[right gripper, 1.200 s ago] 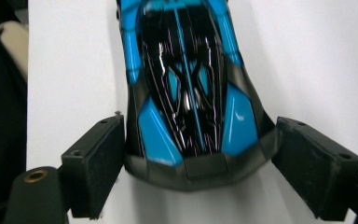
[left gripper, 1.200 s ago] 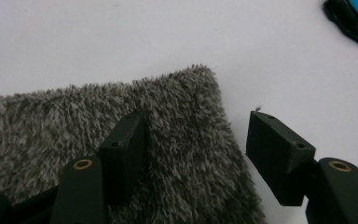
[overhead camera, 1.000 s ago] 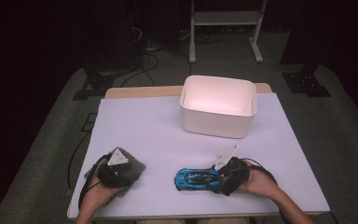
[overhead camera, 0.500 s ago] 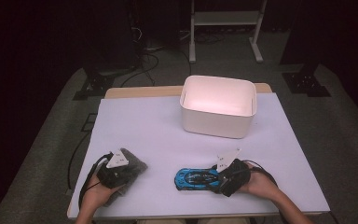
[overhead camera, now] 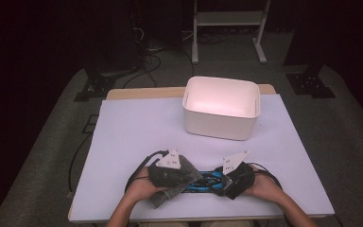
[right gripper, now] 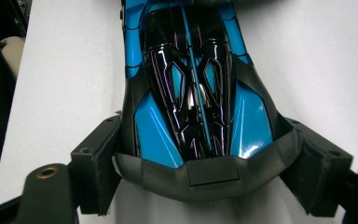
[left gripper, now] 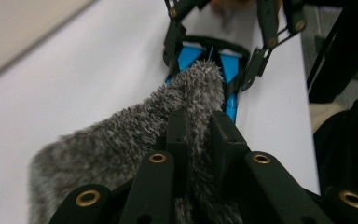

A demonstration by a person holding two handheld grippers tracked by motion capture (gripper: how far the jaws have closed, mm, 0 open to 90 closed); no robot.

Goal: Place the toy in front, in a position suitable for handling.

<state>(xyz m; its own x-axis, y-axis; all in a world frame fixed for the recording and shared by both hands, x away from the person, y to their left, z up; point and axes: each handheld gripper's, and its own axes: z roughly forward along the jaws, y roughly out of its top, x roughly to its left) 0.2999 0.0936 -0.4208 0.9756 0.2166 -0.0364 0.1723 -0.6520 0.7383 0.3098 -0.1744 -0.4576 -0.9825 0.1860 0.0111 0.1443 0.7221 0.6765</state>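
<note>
Both hands come in from the near edge of the counter [overhead camera: 137, 127] and lie low on it, pointing toward each other. The left tool [overhead camera: 194, 176] points to the right; its jaws are closed tight on a grey fluffy cloth [left gripper: 135, 140], and they have just been closing, with the cloth between them. In the left tool view the cloth hangs to the left of the jaws and its tip touches the car [left gripper: 230, 72]. The right tool [overhead camera: 224, 182] points to the left; its jaws stand wide and press on both sides of the rear end of the car [right gripper: 191, 84]. The car is blue and black and it rests on the counter near the front edge, between the two tools.

One white bin [overhead camera: 221, 106] stands at the far side of the counter, well apart from the hands. Its inside looks bare as far as the high view shows.

There are two tools, one cloth, one car and one bin.
</note>
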